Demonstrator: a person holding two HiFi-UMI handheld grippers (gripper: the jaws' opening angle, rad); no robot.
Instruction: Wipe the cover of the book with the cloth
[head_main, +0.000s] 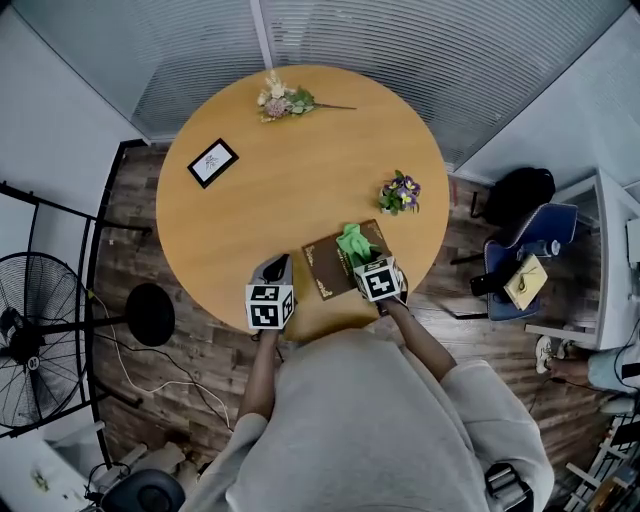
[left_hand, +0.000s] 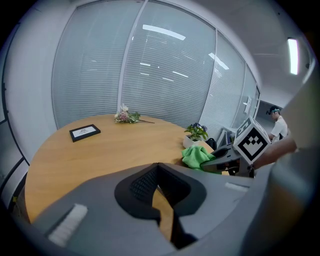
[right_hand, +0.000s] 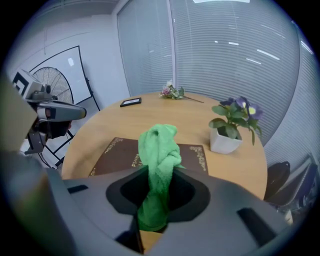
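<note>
Cloth (right_hand: 159, 145) between right tongs (right_hand: 156, 200), over book (right_hand: 117, 156)

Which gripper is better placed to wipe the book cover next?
Right. The right gripper is shut on the cloth, which hangs over the book. The left gripper holds nothing and sits beside the book, over the table.

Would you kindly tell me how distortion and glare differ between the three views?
Head view: evenly lit, sharp, mild bending at the edges. Left gripper view: strong fisheye, light reflections streak the glass wall. Right gripper view: fisheye, dark corners, green cloth sharp.
</note>
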